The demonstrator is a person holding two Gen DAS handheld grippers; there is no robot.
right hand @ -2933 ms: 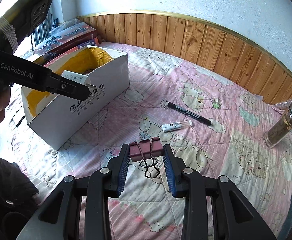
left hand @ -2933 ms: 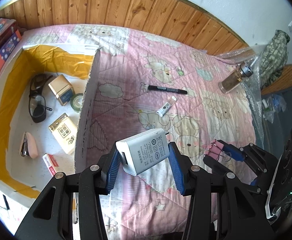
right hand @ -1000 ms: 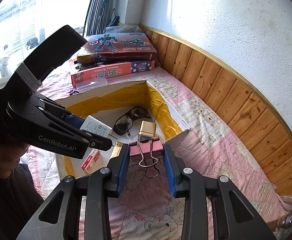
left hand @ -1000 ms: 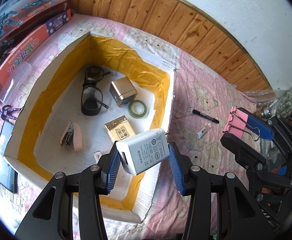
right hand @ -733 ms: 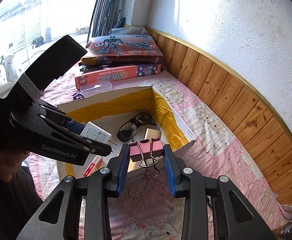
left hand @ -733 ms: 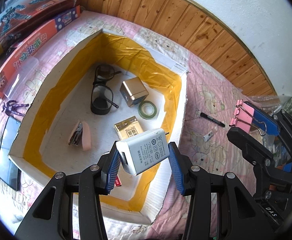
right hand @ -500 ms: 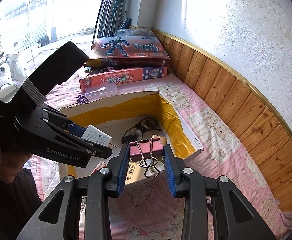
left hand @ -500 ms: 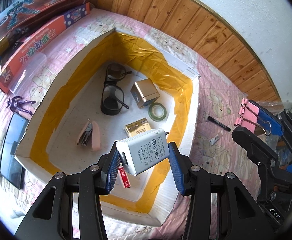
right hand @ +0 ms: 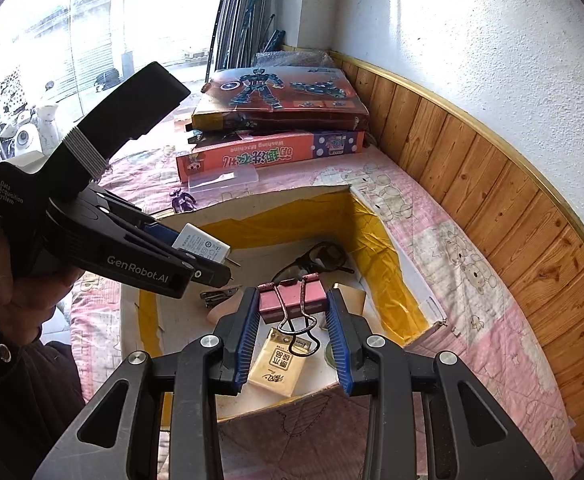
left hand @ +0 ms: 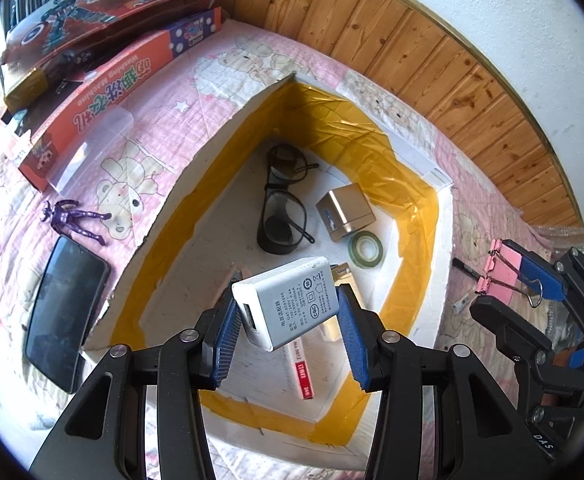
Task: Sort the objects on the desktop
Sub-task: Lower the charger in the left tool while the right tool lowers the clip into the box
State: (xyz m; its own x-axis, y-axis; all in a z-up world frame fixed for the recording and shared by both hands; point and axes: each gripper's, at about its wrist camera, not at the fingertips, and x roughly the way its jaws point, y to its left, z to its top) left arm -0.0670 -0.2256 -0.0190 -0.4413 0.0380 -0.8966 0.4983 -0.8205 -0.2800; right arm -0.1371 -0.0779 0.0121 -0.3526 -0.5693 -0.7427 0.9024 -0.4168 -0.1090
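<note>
A: While both hands hang over the cardboard box (left hand: pixel 444 216), I note 2 loads. The left gripper (left hand: pixel 288 328) has its blue pads pressed on the sides of a white charger (left hand: pixel 288 308), which sits tilted between them, above the box floor.

B: And the right gripper (right hand: pixel 292 322)?

A: Part-way open, pads clamped on a pink binder clip (right hand: pixel 292 298), its wire handles dangling toward the yellow packet (right hand: pixel 278 366) below. It stands at the box's near wall.

B: Contents already inside?

A: Glasses (left hand: pixel 282 204), a gold cube (left hand: pixel 346 212), a green tape roll (left hand: pixel 366 249), a stapler (right hand: pixel 220 296). A phone (left hand: pixel 62 308) and a purple figure (left hand: pixel 74 216) lie outside on the quilt.

B: Recommendation?

A: In my judgement, lower each item close to a bare patch of floor before letting go, well clear of the glasses. Release 1 at a time, so the 2 grippers do not foul each other.
</note>
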